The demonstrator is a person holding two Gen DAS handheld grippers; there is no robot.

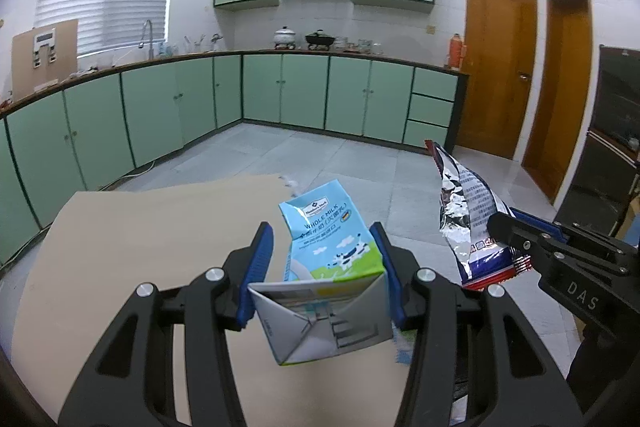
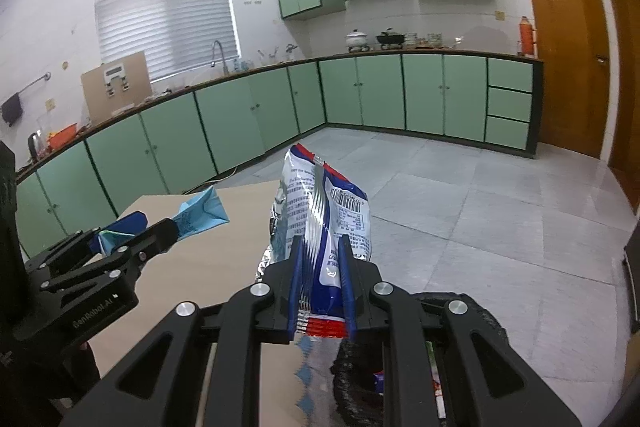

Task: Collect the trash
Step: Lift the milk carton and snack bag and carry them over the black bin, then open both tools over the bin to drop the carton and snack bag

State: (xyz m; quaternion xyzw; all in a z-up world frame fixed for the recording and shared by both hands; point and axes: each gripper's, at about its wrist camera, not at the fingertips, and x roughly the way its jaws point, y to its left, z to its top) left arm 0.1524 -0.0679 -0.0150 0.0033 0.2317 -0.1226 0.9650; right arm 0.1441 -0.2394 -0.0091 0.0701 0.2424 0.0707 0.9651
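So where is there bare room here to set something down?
The beige tabletop lies bare left of the light-blue milk carton held in the left gripper. The grey tiled floor is open toward the green cabinets. The black trash bag below the right gripper looks crowded.

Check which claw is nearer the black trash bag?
Right. The right claw, shut on the snack wrapper, hangs just above the black trash bag. The left claw, holding the milk carton, is off to its left.
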